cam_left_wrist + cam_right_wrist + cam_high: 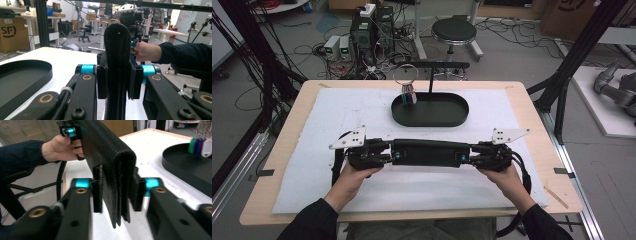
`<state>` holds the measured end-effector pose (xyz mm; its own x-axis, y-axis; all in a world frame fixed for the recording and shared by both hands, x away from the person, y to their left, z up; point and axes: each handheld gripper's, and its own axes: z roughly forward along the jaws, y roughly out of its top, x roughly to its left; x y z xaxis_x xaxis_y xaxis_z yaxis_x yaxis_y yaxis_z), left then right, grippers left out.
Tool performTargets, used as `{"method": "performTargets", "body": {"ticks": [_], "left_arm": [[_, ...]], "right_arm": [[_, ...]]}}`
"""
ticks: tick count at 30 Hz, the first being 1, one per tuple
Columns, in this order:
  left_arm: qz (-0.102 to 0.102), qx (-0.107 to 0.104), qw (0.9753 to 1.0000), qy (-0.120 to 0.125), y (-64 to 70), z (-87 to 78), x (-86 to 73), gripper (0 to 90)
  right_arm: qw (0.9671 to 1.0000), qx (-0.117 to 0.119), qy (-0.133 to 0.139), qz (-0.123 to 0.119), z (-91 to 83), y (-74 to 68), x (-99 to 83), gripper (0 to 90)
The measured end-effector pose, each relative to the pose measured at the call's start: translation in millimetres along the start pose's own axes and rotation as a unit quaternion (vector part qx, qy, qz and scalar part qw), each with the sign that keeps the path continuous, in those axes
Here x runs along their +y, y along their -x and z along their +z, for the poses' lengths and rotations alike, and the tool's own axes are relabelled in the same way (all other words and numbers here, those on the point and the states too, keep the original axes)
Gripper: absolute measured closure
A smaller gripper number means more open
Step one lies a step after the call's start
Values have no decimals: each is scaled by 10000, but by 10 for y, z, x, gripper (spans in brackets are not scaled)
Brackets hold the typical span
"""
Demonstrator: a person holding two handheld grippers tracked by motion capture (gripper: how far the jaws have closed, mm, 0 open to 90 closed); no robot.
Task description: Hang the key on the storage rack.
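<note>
Pouch held over the bench near its front edge, long axis left-right, standing on edge. Left gripper clamps its left end, right gripper its right end. Tray behind it.

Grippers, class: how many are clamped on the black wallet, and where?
2. The left gripper clamps the wallet's left end; the right gripper clamps its right end, in front of the tray.
</note>
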<state>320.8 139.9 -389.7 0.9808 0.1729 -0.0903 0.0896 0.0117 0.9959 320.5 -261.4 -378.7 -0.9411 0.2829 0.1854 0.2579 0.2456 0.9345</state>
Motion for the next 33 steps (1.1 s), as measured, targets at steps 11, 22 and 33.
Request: {"method": "performTargets", "body": {"ticks": [11,22,33], "left_arm": [[12,813,9954,-515,-68,-84,54,493],[135,1236,9902,-630,-1,-272,86,403],[139,1545,9856,-665,91,-486,27,384]], "right_arm": [[9983,-469,-71,-324,-42,-52,34,779],[9858,-1662,225,-93,-167,217,81,781],[9692,-2457,191,44,-18,576,198,781]]}}
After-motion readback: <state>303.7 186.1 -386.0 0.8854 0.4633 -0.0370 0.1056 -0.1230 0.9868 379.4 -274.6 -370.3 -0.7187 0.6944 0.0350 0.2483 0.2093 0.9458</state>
